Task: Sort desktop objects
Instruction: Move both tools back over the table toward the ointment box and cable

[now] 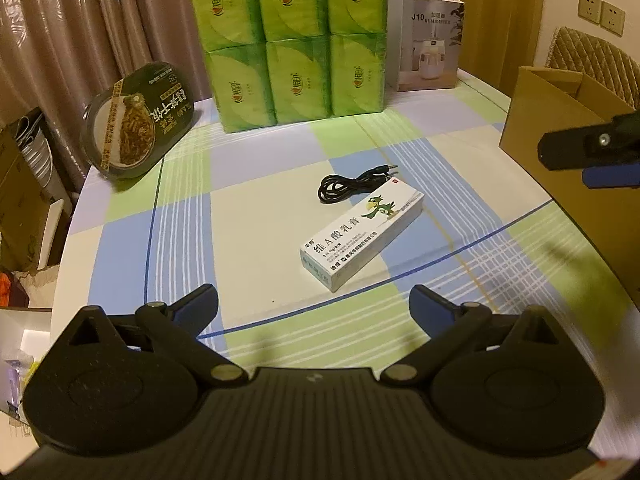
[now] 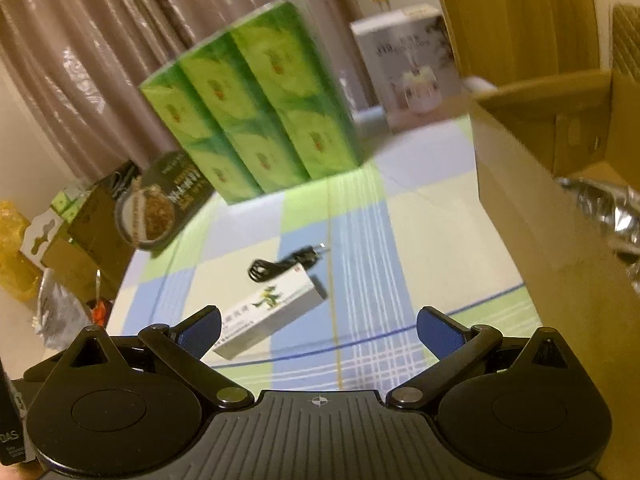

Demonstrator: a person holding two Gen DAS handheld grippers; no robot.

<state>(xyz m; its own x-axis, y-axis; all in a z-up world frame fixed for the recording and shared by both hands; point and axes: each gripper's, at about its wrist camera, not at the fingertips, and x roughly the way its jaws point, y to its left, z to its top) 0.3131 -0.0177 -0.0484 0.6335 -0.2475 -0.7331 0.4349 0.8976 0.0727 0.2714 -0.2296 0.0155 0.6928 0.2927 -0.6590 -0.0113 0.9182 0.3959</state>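
White medicine box [image 1: 362, 235] lay just beside the black cable [image 1: 352, 186]; left claw [image 1: 314, 306] and right claw [image 2: 319, 330] gaped empty.

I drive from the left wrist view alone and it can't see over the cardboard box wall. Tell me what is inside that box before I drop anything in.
Observer: The right wrist view looks over the wall of the cardboard box. A crumpled silver foil bag already lies inside.
Operator: Report the right gripper's state. I only see it side-on at my frame edge.
Observer: The right gripper is open wide and holds nothing.
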